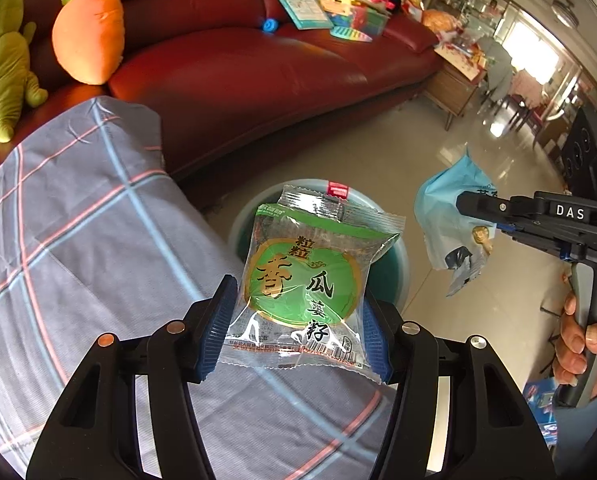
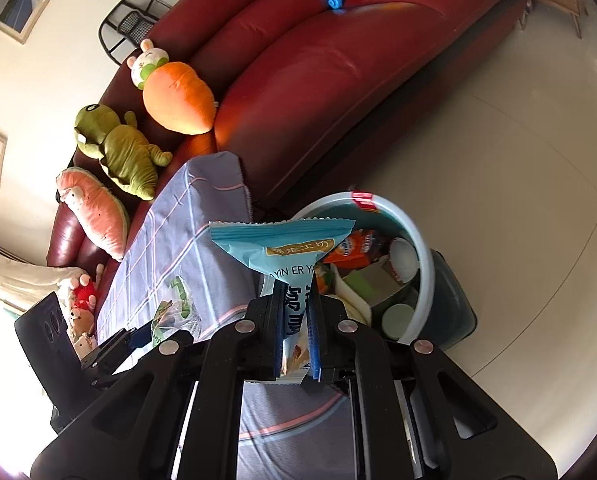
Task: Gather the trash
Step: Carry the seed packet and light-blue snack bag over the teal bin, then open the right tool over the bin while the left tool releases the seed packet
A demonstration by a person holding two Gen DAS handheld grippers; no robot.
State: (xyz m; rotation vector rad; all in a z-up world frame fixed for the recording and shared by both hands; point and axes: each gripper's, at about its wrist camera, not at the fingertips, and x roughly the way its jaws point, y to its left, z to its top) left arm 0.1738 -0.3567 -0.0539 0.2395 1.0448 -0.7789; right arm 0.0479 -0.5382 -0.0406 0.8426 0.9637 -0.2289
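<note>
Left tool (image 1: 294,328): clamped on the green seed packet (image 1: 306,284), held above the trash bin (image 1: 394,268).
Right tool (image 2: 296,334): pinched narrow on the blue wrapper (image 2: 286,252); bin (image 2: 424,276) at 2 o'clock, trash seen inside.

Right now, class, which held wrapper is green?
The green snack packet in the left gripper; the right gripper holds a blue wrapper.

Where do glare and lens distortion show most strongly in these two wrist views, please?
Left wrist view: window light blows out the upper right and glares off the floor; highlights streak the green snack packet. Right wrist view: the sofa bows with fisheye curvature, the lower-left corner is washed out, and the blue wrapper stays sharp.
</note>
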